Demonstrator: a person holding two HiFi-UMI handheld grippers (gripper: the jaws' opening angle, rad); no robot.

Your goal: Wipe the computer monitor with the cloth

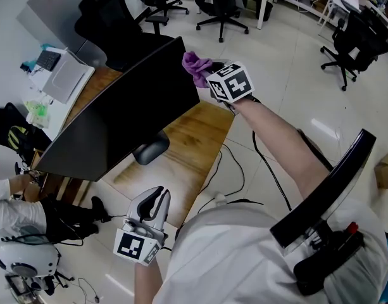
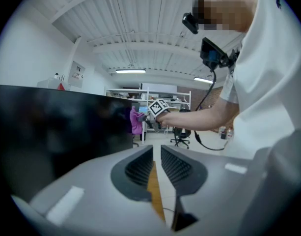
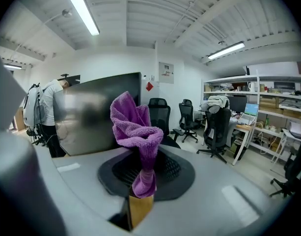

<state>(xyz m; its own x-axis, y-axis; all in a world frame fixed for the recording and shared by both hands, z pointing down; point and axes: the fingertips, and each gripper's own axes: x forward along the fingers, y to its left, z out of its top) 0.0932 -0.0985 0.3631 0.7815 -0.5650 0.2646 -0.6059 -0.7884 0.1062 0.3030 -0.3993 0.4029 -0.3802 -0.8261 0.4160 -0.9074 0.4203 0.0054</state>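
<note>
A big black monitor (image 1: 124, 113) stands on a wooden desk (image 1: 187, 144), with its screen turned away from me in the head view. My right gripper (image 1: 207, 76) is shut on a purple cloth (image 1: 195, 65) and holds it by the monitor's upper right corner. In the right gripper view the cloth (image 3: 135, 132) stands bunched up out of the shut jaws, with the monitor (image 3: 98, 112) just behind it. My left gripper (image 1: 157, 200) hangs low off the desk's near edge, shut with nothing in it. From the left gripper view the cloth (image 2: 136, 120) shows at the monitor's (image 2: 57, 127) edge.
The monitor's stand base (image 1: 150, 149) rests on the desk. Cables (image 1: 235, 182) lie on the floor to the desk's right. Office chairs (image 1: 118, 24) stand behind the desk. A person in a white shirt (image 1: 13, 211) bends at the lower left. A dark curved panel (image 1: 326, 189) is close at the right.
</note>
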